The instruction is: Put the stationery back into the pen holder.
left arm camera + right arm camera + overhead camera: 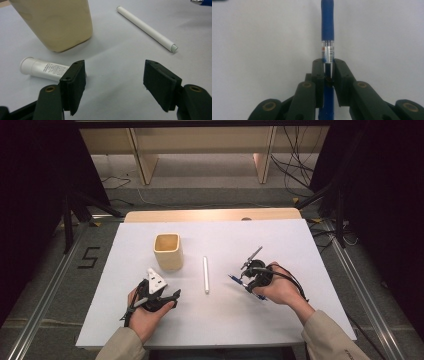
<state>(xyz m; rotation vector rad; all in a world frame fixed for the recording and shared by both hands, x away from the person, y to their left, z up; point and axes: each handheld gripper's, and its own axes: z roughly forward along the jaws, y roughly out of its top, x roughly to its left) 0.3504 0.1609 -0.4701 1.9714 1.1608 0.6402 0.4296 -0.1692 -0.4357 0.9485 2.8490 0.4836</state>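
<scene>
- Lying between the jaws of the right tongs (328, 72), the blue pen (327, 25) runs lengthwise straight out ahead of them, low over the white surface (280, 320)
- Right tongs pinch the pen's clear barrel; left tongs (113, 82) stand wide, holding nothing
- Cream cup (167, 251) sits well left of the pen, past the white stick (205, 274), so the pen must travel that way
- A small white tube (42, 70) lies beside the cup

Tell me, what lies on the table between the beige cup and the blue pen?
A white stick lies between the beige cup and the blue pen, apart from both, as the high view shows.
</scene>
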